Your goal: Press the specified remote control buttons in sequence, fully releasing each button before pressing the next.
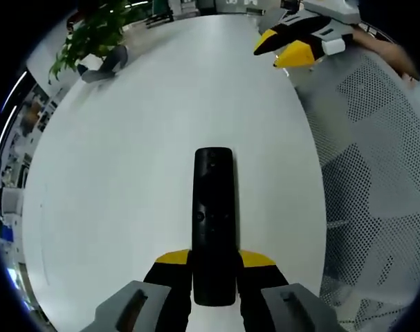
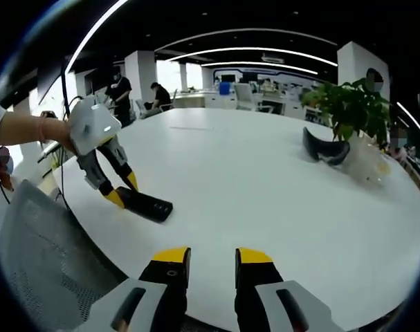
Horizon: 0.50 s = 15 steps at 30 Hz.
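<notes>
Remote control, black and slim, lies flat on the white table, its long axis running straight away from your left tool, whose yellow-tipped jaws pinch its near end from both sides. Your right tool hovers well apart off the table's edge, jaws slightly spread and holding nothing, the remote lying to its left.

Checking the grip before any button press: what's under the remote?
The remote lies flat on the white table, its near end clamped in the left hand-held gripper. Its underside and the table beneath are covered. The right hand-held gripper hovers apart.
</notes>
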Tool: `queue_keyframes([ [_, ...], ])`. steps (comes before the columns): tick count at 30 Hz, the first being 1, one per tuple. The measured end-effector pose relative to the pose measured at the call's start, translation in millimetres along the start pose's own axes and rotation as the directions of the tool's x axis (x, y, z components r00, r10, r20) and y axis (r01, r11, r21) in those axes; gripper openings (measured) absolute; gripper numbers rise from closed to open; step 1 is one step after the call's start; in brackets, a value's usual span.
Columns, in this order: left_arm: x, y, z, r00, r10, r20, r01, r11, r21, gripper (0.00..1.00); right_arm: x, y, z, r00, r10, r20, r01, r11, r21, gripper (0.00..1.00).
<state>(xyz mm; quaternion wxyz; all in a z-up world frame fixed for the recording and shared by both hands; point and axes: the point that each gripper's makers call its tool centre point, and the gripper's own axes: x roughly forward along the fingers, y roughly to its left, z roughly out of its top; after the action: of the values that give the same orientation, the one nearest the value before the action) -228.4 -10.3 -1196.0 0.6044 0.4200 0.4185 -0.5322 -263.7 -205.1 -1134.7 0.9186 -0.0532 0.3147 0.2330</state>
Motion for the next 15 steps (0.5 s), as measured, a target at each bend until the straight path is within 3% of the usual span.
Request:
queue_keyframes([
  [15,-2,-19.8,-1.3,1.0,0.008,-0.012,-0.008,1.0,0.021,0.24,0,0,-1.2,1.0,0.007,0.0,-0.007,1.0,0.026,0.23],
])
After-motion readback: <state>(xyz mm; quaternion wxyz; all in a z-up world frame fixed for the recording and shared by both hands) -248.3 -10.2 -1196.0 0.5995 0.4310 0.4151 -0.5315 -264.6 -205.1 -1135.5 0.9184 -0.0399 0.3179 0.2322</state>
